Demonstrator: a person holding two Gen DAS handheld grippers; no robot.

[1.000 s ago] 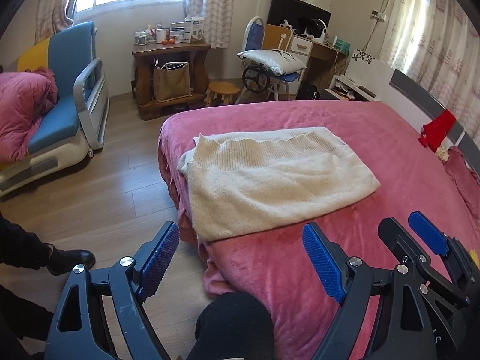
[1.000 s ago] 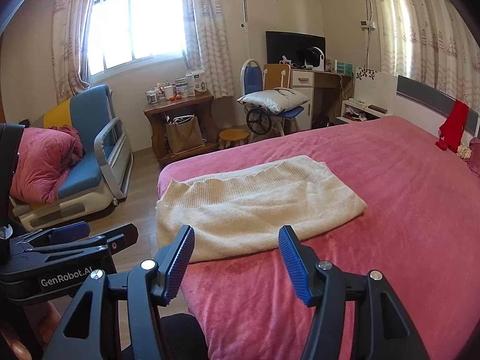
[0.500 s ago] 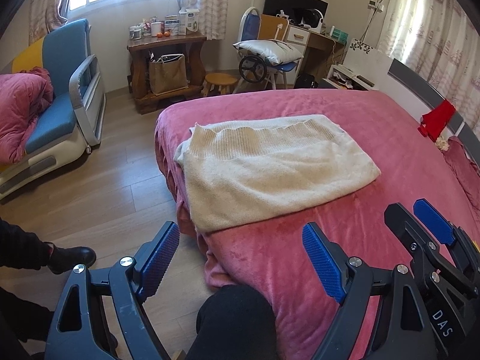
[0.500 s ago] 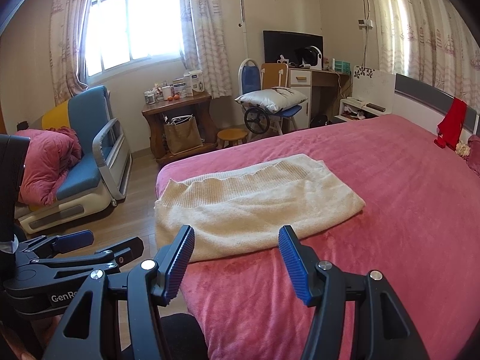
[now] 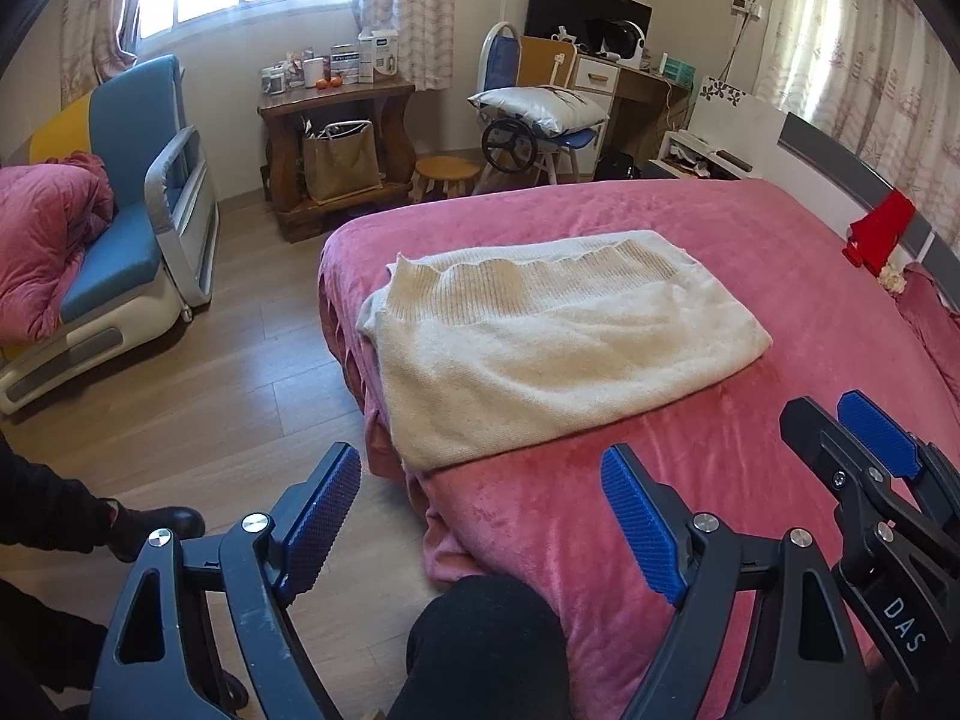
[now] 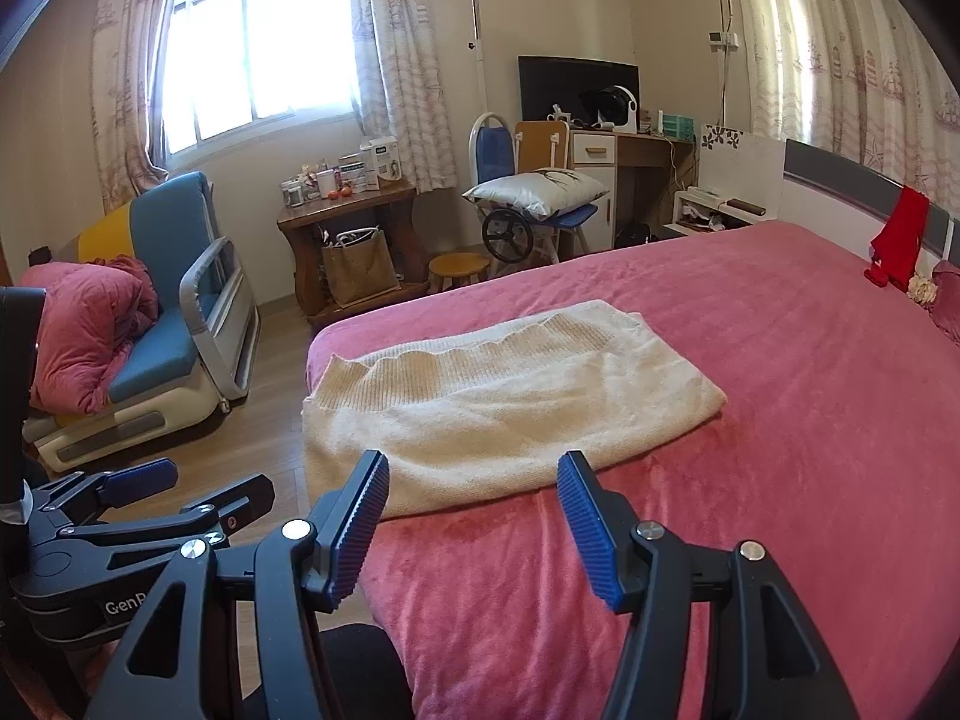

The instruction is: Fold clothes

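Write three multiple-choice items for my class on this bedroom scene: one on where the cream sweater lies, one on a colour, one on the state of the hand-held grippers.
1. Where does the cream sweater lie?
A. on the armchair
B. on the bed near its foot corner
C. on the floor

2. What colour is the bed cover?
A. pink
B. green
C. white

3. How are both hand-held grippers?
A. shut on the sweater
B. open, holding nothing
C. out of view

Answers: 1 B, the sweater rests folded on the cover by the corner. 2 A, the cover is pink throughout. 3 B, the left hand-held gripper and right hand-held gripper show gaps with no cloth between the pads.
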